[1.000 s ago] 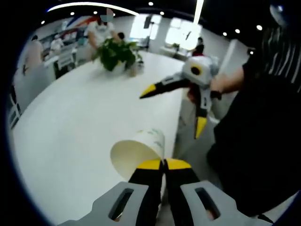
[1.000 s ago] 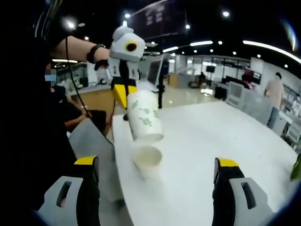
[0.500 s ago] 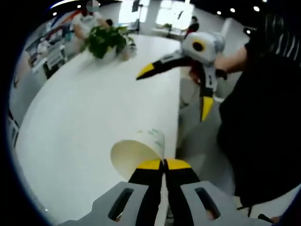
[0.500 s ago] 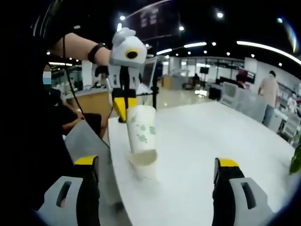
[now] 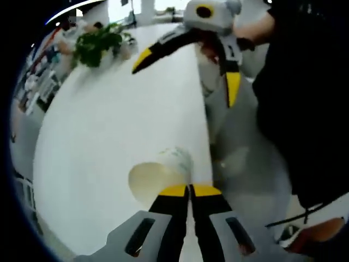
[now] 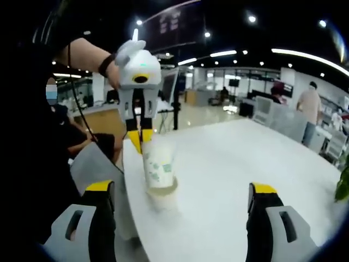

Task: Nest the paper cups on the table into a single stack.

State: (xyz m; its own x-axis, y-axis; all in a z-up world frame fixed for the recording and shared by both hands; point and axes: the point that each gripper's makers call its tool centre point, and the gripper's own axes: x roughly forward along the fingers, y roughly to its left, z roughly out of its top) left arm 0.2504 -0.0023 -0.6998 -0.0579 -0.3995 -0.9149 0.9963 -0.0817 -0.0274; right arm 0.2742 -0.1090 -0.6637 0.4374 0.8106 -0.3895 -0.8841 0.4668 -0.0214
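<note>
Paper cups stand near the edge of the white table [image 6: 234, 180]: in the right gripper view we see the upper cup [image 6: 158, 165], printed with green marks, sitting partway inside the lower cup [image 6: 162, 200], whose blurred rim and wall are all that show beneath it. Our left gripper [image 6: 139, 137] comes down from above with its yellow tips pinched on the upper cup's rim; how deep the cup sits we cannot tell. In the left gripper view the cup's open mouth [image 5: 158, 177] lies just past the closed jaws, its far side cut off from sight. Our right gripper [image 6: 180, 207] is spread wide and holds nothing. A potted plant [image 5: 98, 46] stands far across the table, blurred.
</note>
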